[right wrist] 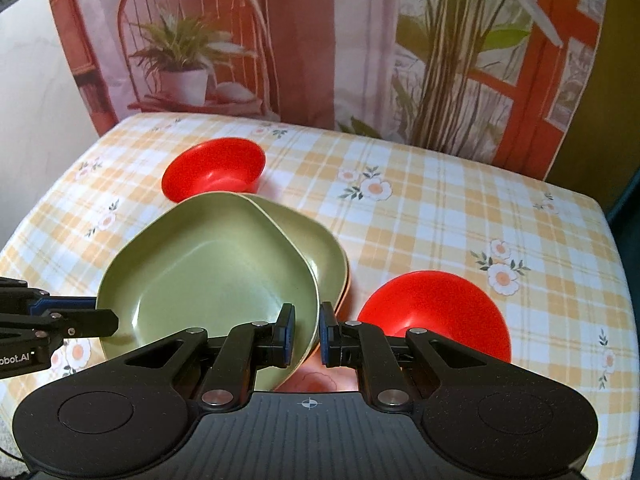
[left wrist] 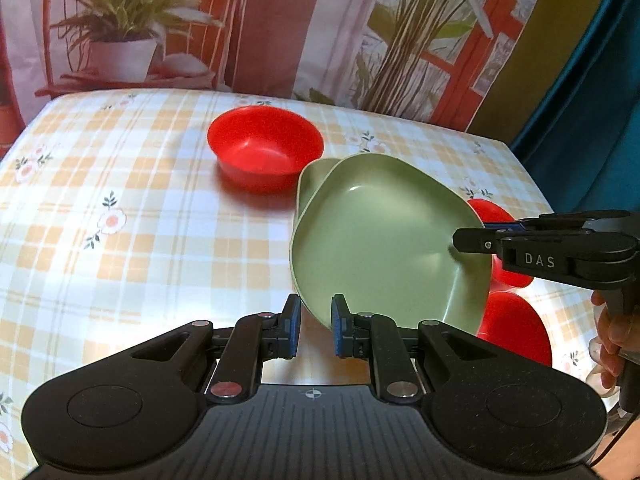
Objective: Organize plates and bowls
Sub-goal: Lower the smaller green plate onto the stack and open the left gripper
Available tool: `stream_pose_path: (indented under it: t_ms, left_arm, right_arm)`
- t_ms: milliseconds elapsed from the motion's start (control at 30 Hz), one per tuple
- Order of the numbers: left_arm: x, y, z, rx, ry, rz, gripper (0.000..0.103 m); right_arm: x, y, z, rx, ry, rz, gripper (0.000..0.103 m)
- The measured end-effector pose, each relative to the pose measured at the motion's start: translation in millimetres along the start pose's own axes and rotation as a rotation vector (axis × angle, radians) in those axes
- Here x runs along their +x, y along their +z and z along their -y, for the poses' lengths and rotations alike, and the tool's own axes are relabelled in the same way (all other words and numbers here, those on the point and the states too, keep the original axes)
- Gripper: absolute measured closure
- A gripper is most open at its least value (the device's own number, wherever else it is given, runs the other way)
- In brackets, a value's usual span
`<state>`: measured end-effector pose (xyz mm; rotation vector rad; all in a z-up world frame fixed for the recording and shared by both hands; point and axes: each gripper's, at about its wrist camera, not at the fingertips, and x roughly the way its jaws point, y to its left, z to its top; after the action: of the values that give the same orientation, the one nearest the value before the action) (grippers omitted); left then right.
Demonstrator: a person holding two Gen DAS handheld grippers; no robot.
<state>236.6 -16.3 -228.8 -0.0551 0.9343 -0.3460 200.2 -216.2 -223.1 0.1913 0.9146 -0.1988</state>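
While a checked yellow-and-white tablecloth (left wrist: 120,208) with small flowers covers the whole table, we see behind it a printed backdrop (right wrist: 360,40) of a potted plant on a chair, bamboo stems and a red frame, with a teal curtain (left wrist: 600,100) at the far right of the left wrist view. Our right gripper (right wrist: 307,334) has its jaws nearly closed on the rim of the top green plate (right wrist: 208,276), which it holds tilted above a second green plate (right wrist: 320,256) lying beneath and partly offset. Our left gripper (left wrist: 316,326) has its jaws part open around the plate's near rim; whether the pads touch it we cannot tell. One red bowl (left wrist: 264,152) stands upright toward the far edge, just beyond the plates. A second red bowl (right wrist: 436,308) sits just right of the plates, and the left wrist view shows another red bowl (left wrist: 504,248) behind it. Bare cloth stretches to the left and to the far right corner.
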Motion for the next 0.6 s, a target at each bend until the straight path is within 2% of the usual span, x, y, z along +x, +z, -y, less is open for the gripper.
stream_pose_path:
  t_ms: [433,600]
  left_arm:
    - [8.7,22.5,5.3,-0.023,-0.019,0.03,0.085]
    - [20.6,17.0,14.0,-0.019,-0.043,-0.006,0.085]
  right_arm:
    - [20.3,35.9,14.2,-0.021,-0.042,0.011,0.091]
    - [37.3,46.6,15.7,-0.05,-0.066,0.005,0.091]
